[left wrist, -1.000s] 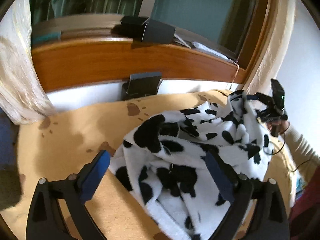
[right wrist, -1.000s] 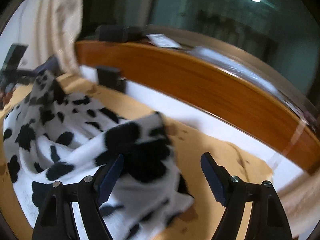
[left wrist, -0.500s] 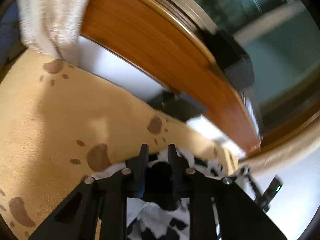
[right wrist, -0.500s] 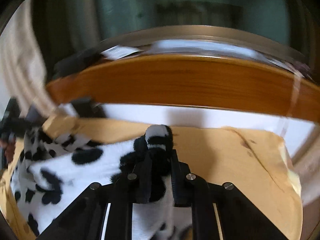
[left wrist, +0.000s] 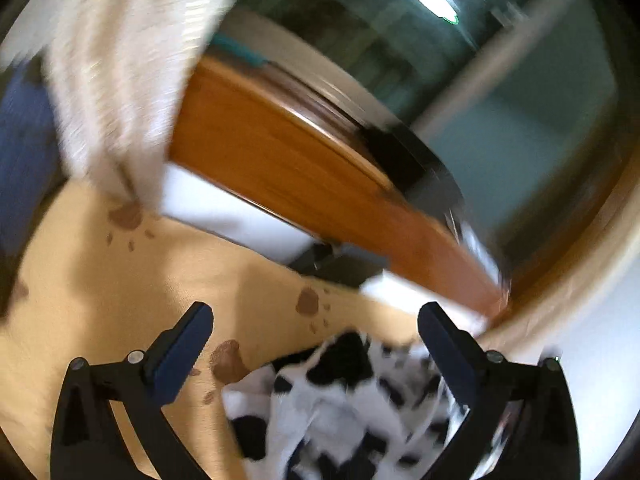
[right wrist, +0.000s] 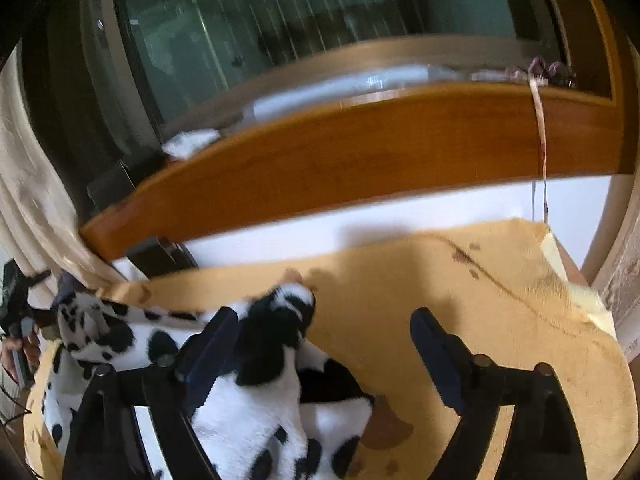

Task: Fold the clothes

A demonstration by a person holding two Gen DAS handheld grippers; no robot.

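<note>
On the yellow sheet (right wrist: 500, 320), crumpled spotted garment (right wrist: 256, 400), no clear axis.

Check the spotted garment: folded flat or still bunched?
Bunched. The spotted garment lies in rumpled heaps on the yellow blanket, both tools open.

R gripper (right wrist: 324, 332) jaws apart; garment (right wrist: 256, 360) beside.

Bed under a tan, paw-printed cover (right wrist: 460, 280)

A black-and-white spotted fleece garment (right wrist: 256, 392) lies bunched on it toward 7 o'clock; the wooden ledge (right wrist: 360, 160), somewhat blurred, runs along 12 o'clock.
</note>
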